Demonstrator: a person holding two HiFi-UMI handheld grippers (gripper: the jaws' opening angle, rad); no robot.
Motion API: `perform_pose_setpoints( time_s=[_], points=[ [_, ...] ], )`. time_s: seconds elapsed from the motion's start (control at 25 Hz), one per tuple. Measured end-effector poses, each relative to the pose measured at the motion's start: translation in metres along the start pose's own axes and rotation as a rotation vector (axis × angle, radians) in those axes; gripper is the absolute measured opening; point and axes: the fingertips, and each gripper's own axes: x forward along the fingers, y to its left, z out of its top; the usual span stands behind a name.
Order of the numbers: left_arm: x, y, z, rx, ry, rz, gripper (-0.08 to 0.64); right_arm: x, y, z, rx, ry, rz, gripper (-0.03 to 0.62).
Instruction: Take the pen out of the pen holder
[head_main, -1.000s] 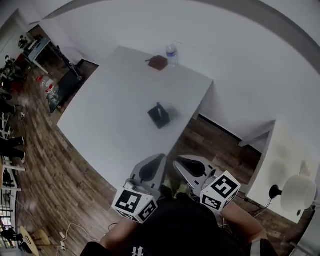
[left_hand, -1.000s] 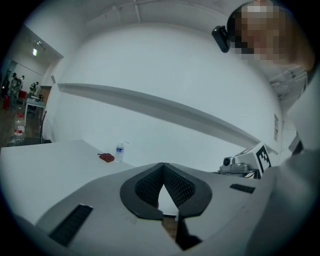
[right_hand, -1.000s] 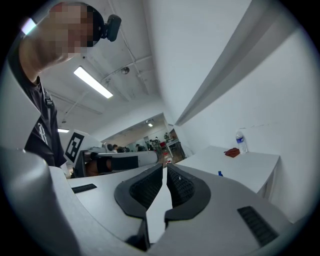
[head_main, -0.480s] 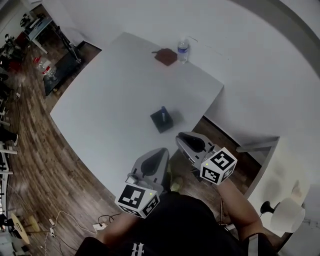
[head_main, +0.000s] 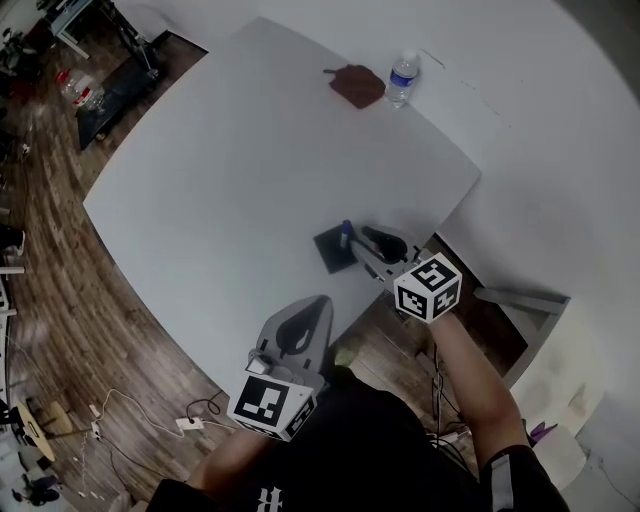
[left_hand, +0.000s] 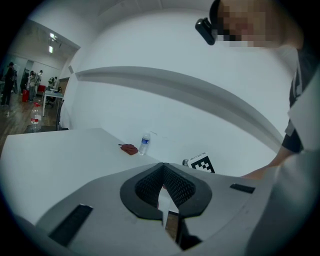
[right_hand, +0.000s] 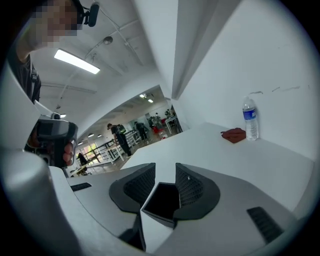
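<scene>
- Here is the pen holder (head_main: 333, 252), a black square box on the white table (head_main: 200, 170), close to the table's near edge.
- The pen (head_main: 346, 231) is in the pen holder, poking up on the side that faces the right gripper.
- The right gripper (head_main: 364, 240) is right up at the pen holder. Its jaws are spreading apart, and the holder's dark open mouth shows in the gap between the ribbed pads (right_hand: 140, 184), with the pads not pressing on it.
- From the right gripper view the pen itself can't be made out.
- The left gripper (head_main: 321, 303) hangs back from the pen holder, on the person's side, out past the table edge. Its jaws are drawn together at the tips with nothing between them.
- Far across the table from the pen holder, at the wall edge, a water bottle (head_main: 402, 78) stands upright.
- A brown cloth (head_main: 357, 86) lies just beside the bottle – both well apart from the pen holder.
</scene>
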Motion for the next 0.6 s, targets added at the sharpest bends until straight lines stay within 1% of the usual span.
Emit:
perform_pose_setpoints(
  time_s=[0.12,0.28,0.48,0.6],
  points=[
    [0.006,0.015,-0.006,-0.021,0.018,0.023,0.005,0.024,-0.017,-0.016,-0.005,0.050,0.008,0.110],
    [0.010,0.031,-0.012,-0.047,0.033,0.052,0.005,0.045,-0.026,-0.031,-0.024,0.104,0.026,0.121],
    [0.011,0.041,-0.020,-0.076,0.044,0.076,0.005,0.059,-0.033,-0.044,-0.077,0.158,0.029,0.121],
    [0.010,0.044,-0.022,-0.083,0.049,0.085,0.005,0.061,-0.034,-0.045,-0.119,0.166,0.019,0.118]
  ],
)
